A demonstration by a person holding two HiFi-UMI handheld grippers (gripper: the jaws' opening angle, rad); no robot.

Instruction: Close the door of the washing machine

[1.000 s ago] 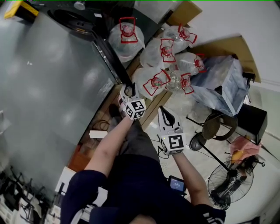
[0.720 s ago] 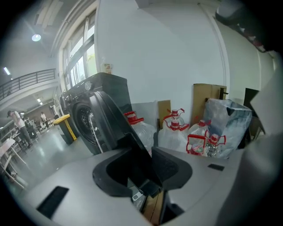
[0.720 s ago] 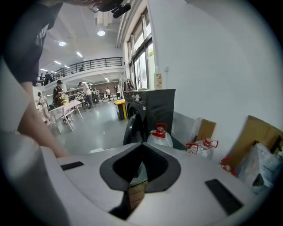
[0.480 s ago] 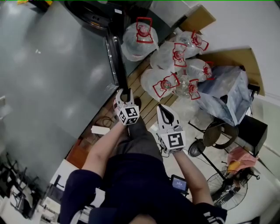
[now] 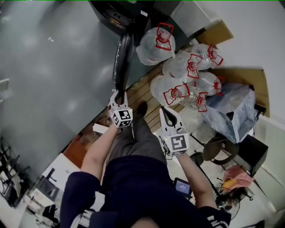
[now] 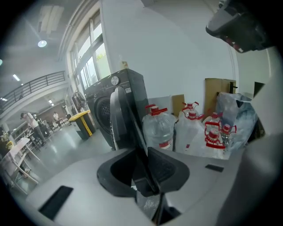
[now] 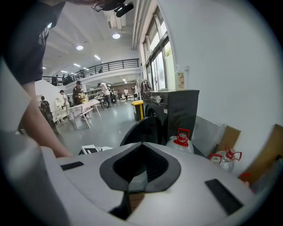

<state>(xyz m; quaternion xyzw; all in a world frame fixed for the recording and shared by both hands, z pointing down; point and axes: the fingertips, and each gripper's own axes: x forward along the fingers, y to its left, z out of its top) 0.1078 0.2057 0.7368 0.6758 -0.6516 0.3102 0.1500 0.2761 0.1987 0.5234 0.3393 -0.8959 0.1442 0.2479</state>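
So the left gripper [image 5: 118, 94] jaws have just been squeezed nearly together, and the edge of the door [image 5: 124, 58] is pinched between them, swung out from the washing machine [image 5: 113, 13]. The right gripper [image 5: 165, 112] is held closed beside it, nothing gripped.

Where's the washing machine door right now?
In the head view, upper centre: the washing machine door stands partly open, edge-on, just below the washing machine, water jugs on its right.
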